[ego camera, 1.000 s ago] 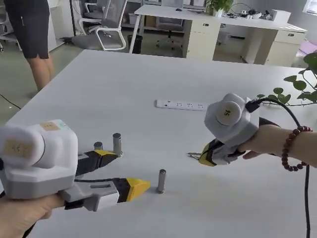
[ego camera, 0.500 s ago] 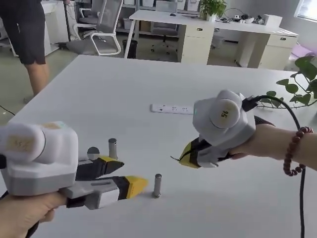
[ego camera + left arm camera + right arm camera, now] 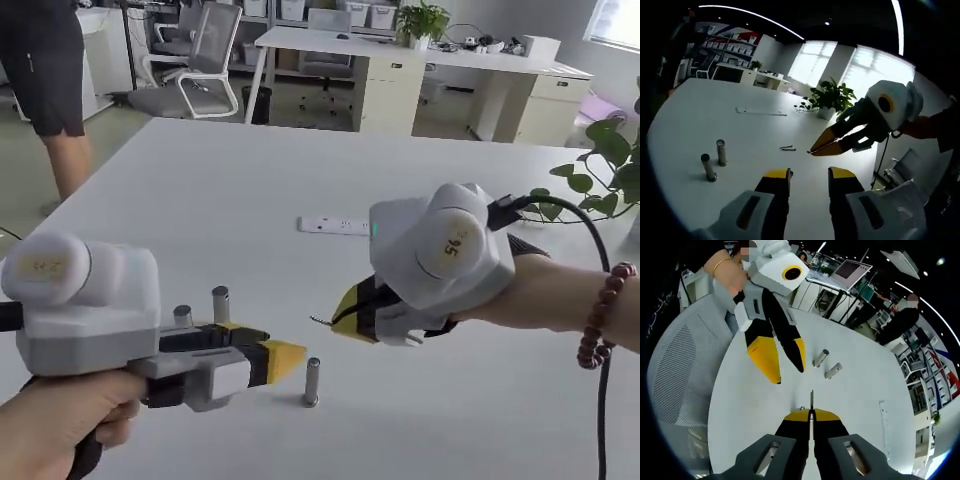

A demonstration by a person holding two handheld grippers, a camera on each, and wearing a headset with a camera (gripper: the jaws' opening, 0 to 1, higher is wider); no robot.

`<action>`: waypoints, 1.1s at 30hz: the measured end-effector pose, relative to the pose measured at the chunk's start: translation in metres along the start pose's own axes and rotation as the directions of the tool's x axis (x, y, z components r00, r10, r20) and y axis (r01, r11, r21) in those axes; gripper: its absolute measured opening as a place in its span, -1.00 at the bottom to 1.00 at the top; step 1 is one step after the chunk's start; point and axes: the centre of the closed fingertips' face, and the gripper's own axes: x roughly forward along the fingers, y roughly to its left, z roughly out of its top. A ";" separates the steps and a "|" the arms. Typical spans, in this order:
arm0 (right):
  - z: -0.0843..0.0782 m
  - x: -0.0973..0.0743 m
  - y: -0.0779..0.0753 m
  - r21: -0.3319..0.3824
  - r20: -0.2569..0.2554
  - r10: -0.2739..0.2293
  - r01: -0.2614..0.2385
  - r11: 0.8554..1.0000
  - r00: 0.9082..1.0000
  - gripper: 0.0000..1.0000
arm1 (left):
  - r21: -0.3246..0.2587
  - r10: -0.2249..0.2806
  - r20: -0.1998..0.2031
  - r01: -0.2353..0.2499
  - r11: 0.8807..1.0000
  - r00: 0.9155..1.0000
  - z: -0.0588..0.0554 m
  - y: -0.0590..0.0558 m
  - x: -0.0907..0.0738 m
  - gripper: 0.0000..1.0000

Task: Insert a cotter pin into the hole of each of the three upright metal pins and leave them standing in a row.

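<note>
- My left gripper (image 3: 262,348) sits at about 8 o'clock in the head view. Its yellow-tipped black fingers (image 3: 777,176) are partway open with nothing between them.
- My right gripper (image 3: 343,313) is off at 2 o'clock from the left one. Its fingers are pinched tight on a thin metal cotter pin (image 3: 811,399), which pokes out past the tips toward 9 o'clock in the head view.
- One short grey upright metal pin (image 3: 312,381) stands on the white bench (image 3: 250,190), just beside my left fingertips at 4 o'clock. The cotter pin hangs above it at 12 o'clock, not touching.
- A second upright pin (image 3: 221,303) and a third upright pin (image 3: 182,316) stand close together at 11 o'clock from the left fingertips.
- In the left gripper view, two thin dark wire pieces (image 3: 788,147) lie on the bench near the right fingertips. They're too small for me to say what they are.
- Further back at 12 o'clock there's a flat white power strip (image 3: 333,226), and a green leafy plant (image 3: 605,165) at 2 o'clock.
</note>
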 end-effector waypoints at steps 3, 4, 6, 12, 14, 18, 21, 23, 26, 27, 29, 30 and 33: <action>0.004 0.000 0.003 -0.021 0.007 -0.001 0.001 1.000 1.000 -1.00 | -0.035 -0.008 0.011 0.009 0.999 1.000 0.003 0.000 0.002 -0.49; 0.005 0.000 0.003 -0.040 0.003 -0.005 0.005 0.999 1.000 -1.00 | -0.041 -0.007 0.008 0.008 0.999 1.000 0.003 0.000 0.002 -0.51; 0.008 0.000 0.005 -0.052 0.009 -0.008 0.008 0.999 1.000 -1.00 | -0.059 -0.012 0.005 0.012 0.998 1.000 0.003 -0.001 0.003 -0.54; 0.012 -0.001 0.010 -0.119 0.010 -0.013 0.014 0.993 1.000 -1.00 | -0.100 -0.032 -0.007 0.031 0.995 0.999 0.000 -0.005 0.004 -0.69; 0.014 -0.001 0.011 -0.121 0.014 -0.010 0.012 0.993 1.000 -1.00 | -0.107 -0.035 -0.010 0.033 0.994 0.999 -0.001 -0.006 0.004 -0.72; 0.017 -0.002 0.014 -0.134 0.020 -0.005 0.008 0.991 1.000 -1.00 | -0.121 -0.043 -0.007 0.042 0.992 0.999 -0.001 -0.009 0.005 -0.76; 0.019 -0.003 0.017 -0.144 0.025 -0.002 0.005 0.990 1.000 -1.00 | -0.125 -0.047 -0.007 0.046 0.991 0.999 -0.001 -0.010 0.005 -0.79; 0.020 -0.003 0.018 -0.146 0.027 -0.001 0.005 0.989 1.000 -1.00 | -0.134 -0.052 -0.003 0.051 0.990 0.999 -0.001 -0.011 0.005 -0.82; 0.023 -0.004 0.020 -0.151 0.034 0.000 0.005 0.989 0.999 -1.00 | -0.143 -0.055 0.001 0.055 0.988 0.998 0.000 -0.012 0.005 -0.87; 0.024 -0.004 0.020 -0.155 0.034 0.002 0.003 0.988 0.999 -1.00 | -0.151 -0.062 0.002 0.062 0.987 0.998 0.000 -0.013 0.005 -0.90; 0.024 -0.004 0.021 -0.161 0.035 0.001 0.004 0.987 0.999 -1.00 | -0.151 -0.062 0.001 0.061 0.987 0.998 0.000 -0.013 0.005 -0.92; 0.024 -0.004 0.021 -0.160 0.035 0.003 0.003 0.987 0.999 -1.00 | -0.152 -0.061 -0.002 0.060 0.987 0.998 0.000 -0.013 0.005 -0.95; 0.025 -0.005 0.022 -0.168 0.035 0.001 0.005 0.986 0.999 -1.00 | -0.168 -0.062 -0.001 0.061 0.984 0.998 0.000 -0.013 0.005 -0.99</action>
